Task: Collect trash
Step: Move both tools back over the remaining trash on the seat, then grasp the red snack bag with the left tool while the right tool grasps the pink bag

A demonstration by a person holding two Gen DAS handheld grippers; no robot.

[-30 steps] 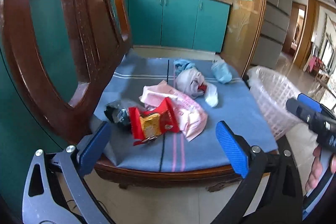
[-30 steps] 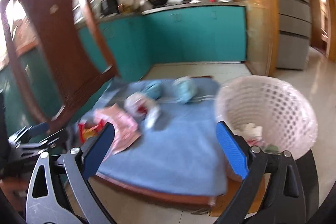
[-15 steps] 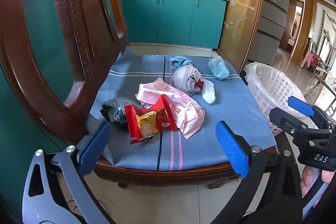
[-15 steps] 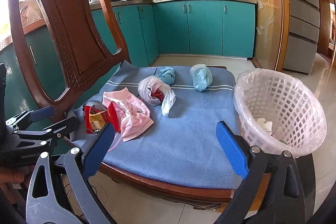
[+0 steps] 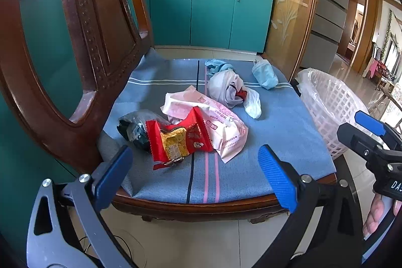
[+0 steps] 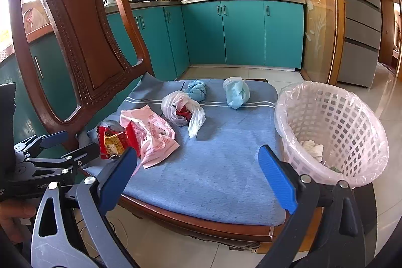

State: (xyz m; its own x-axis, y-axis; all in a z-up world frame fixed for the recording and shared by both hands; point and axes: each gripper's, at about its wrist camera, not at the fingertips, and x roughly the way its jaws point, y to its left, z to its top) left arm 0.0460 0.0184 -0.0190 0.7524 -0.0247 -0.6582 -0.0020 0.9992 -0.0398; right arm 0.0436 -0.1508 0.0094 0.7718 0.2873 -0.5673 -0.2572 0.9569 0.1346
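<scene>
Right wrist view showed the basket (image 6: 351, 122) off the chair's (image 6: 226, 167) right edge, holding crumpled tissue (image 6: 312, 147); wrappers (image 6: 150, 135) lay by the left edge. Both claws (image 6: 196, 180) (image 5: 193, 177) gaped, released.

Left gripper (image 5: 194, 177): jaws spread wide, nothing held, level. Right gripper (image 6: 198, 178): jaws likewise wide apart, empty (bare fingers (image 5: 374, 217) of the holding hand visible beneath it in the left view).
</scene>
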